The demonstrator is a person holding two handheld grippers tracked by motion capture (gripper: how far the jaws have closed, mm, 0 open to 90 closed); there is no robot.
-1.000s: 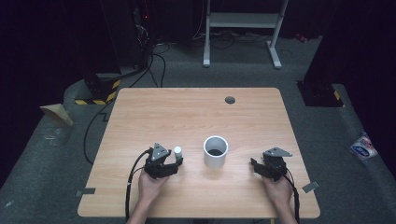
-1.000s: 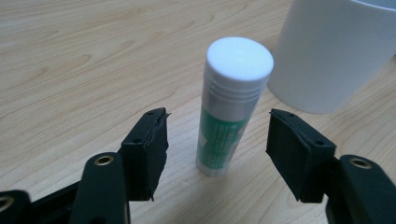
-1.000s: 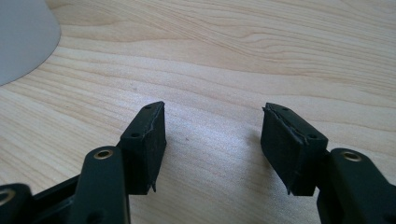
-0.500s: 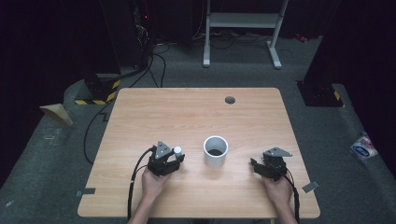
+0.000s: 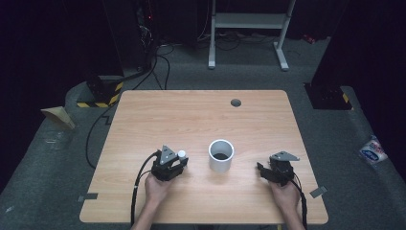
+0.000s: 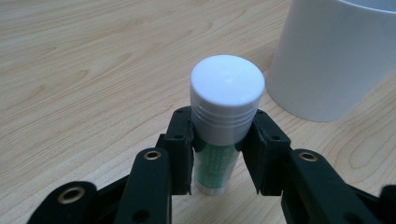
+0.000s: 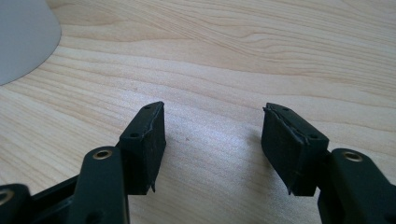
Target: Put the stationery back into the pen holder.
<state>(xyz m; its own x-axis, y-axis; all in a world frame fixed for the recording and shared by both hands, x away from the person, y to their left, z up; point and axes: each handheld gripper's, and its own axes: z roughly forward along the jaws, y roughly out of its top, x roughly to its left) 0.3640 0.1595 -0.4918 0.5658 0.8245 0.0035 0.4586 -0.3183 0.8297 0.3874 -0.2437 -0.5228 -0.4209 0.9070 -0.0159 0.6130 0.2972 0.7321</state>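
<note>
A glue stick [image 6: 227, 116] with a white cap and green label stands upright between the jaws of my left gripper [image 6: 217, 154], which is shut on it. In the high view its cap [image 5: 181, 154] shows at the tip of the left gripper [image 5: 178, 160], left of a white cup [image 5: 221, 155] in the table's front middle. The cup [image 6: 338, 56] fills the upper right of the left gripper view. My right gripper [image 7: 212, 147] rests open on the wood with nothing between its jaws, to the right of the cup [image 7: 23, 37]; the high view shows the right gripper [image 5: 262, 171] there.
The wooden table [image 5: 201, 120] has a round cable hole [image 5: 235, 102] near its far edge. On the floor lie cables [image 5: 158, 57], a metal stand [image 5: 249, 28] at the back, and a packet [image 5: 372, 151] at the right.
My left gripper, holding the glue stick, has shifted slightly; the cap now sits a little nearer the cup. The right gripper has stayed put.
</note>
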